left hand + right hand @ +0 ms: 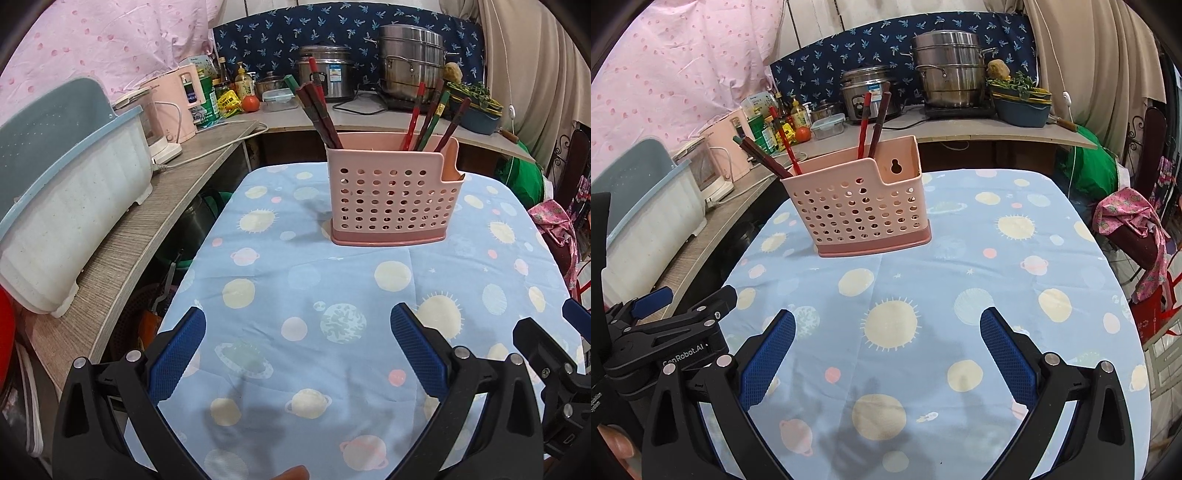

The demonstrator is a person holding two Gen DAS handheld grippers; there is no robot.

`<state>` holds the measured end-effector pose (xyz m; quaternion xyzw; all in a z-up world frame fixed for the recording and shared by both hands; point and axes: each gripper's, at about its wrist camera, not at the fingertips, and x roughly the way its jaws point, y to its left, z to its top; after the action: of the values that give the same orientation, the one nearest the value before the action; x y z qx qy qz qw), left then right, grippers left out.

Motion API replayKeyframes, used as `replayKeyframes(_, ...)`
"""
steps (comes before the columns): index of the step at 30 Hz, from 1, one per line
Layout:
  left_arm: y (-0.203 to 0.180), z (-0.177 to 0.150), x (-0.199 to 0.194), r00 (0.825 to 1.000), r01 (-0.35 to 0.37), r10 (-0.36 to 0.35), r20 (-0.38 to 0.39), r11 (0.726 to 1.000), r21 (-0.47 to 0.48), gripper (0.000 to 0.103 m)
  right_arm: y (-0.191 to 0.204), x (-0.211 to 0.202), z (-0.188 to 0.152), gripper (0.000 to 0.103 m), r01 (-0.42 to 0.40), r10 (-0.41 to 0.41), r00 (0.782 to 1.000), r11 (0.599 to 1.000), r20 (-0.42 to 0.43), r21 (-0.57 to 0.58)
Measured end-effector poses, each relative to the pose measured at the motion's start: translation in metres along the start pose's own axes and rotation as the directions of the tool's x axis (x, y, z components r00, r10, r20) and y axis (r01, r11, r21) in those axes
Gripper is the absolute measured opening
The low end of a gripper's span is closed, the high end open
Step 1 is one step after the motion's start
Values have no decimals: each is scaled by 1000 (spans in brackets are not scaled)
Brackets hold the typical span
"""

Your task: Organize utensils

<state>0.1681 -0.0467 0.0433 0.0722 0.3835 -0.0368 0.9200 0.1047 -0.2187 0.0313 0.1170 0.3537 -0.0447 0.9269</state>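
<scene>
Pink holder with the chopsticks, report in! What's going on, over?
Both hand-held grippers open, empty. Red-brown chopsticks standing in perforated pink plastic holder. Blue planet-print tablecloth bare between.

chopsticks in holder on table

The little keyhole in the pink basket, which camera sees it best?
The right wrist view. There the keyhole-shaped hole shows plainly on the inner back wall of the pink basket, behind the low notch. In the left wrist view the pink basket is turned so that only the notch shows, and the hole is hidden.
</scene>
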Motion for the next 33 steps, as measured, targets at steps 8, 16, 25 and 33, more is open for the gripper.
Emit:
replayKeyframes(8,-3,-1,3,1000,9,-9,-2,1000,5,96,2,5,-1,97,0,0,1000,1000,-13,0)
replayKeyframes(16,-4,0,3,1000,8,-8,0,1000,3,96,4,7,-1,97,1,-1,1000,1000,-17,-4)
replayKeyframes(25,-5,1,7,1000,12,-12,0,1000,3,96,7,17,5,97,1,-1,1000,1000,-30,-13)
replayKeyframes(33,-6,9,15,1000,17,-17,-4,1000,2,96,7,25,10,97,3,-4,999,1000,-35,-17)
